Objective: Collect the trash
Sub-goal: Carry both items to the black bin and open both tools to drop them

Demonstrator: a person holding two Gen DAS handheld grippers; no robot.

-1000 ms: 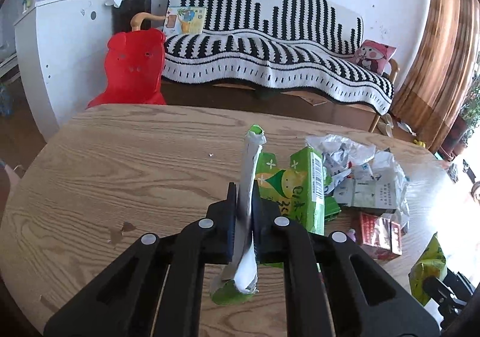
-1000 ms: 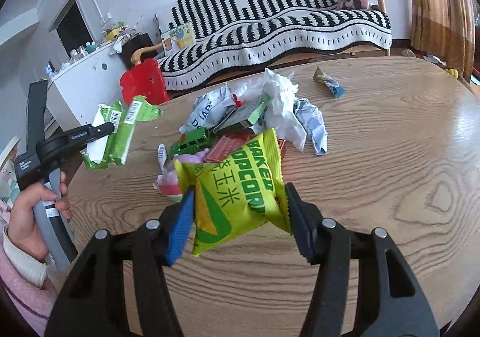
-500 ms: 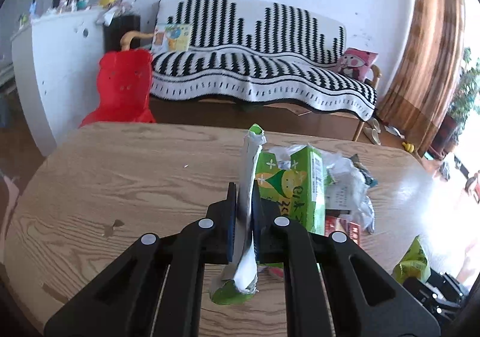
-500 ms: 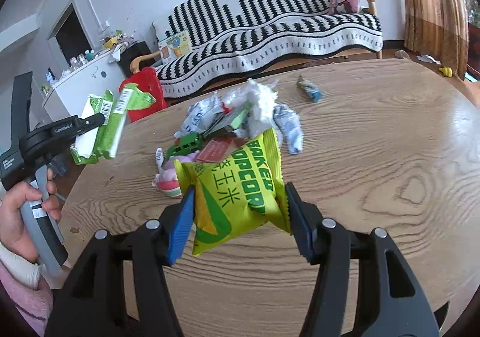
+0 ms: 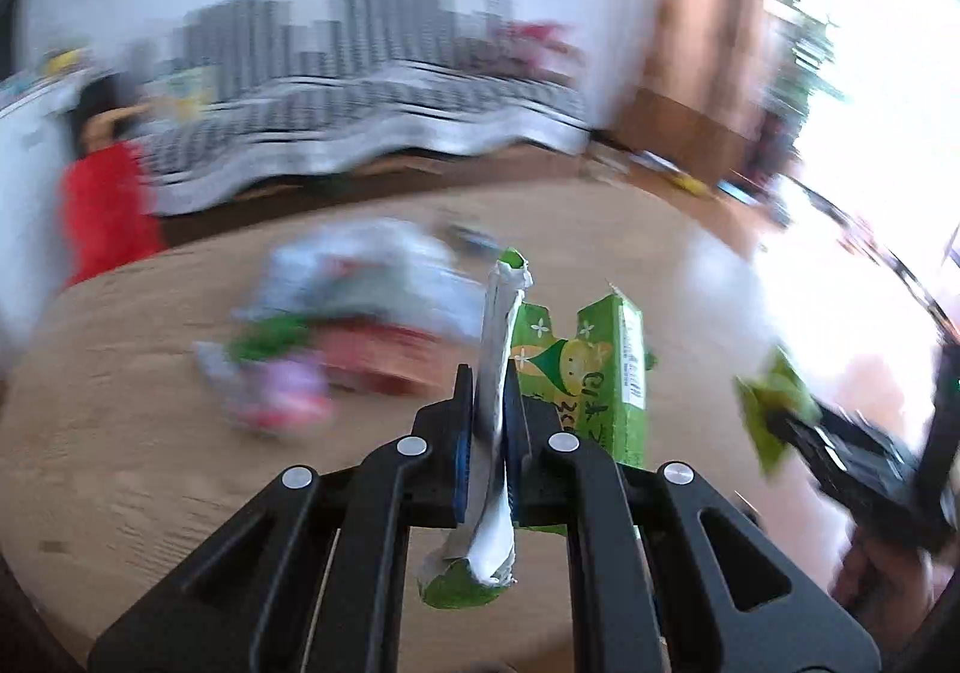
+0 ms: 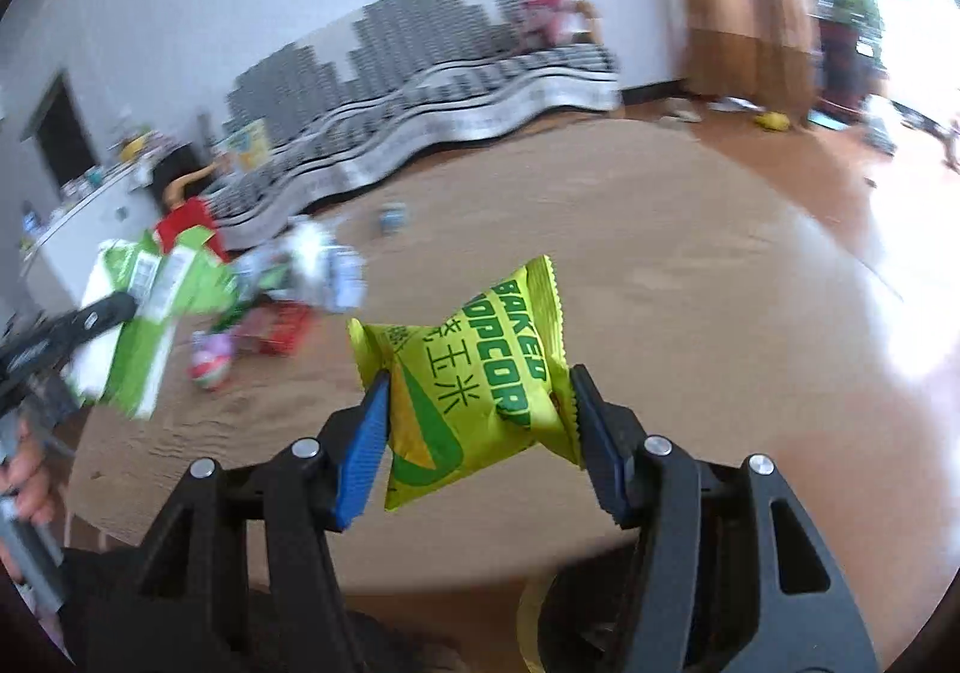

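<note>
Gripping carton [image 5: 606, 373] & popcorn bag [image 6: 480, 373].

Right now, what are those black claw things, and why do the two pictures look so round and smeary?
They are grabbers a person holds, one per hand. A small round-lens camera rides on each and looks along its fingers; fast moving smears the picture. The left gripper is squeezed shut on a flattened green carton. The right gripper clamps a yellow popcorn bag. Below lies a wooden table with a pile of wrappers, trash to collect.
</note>
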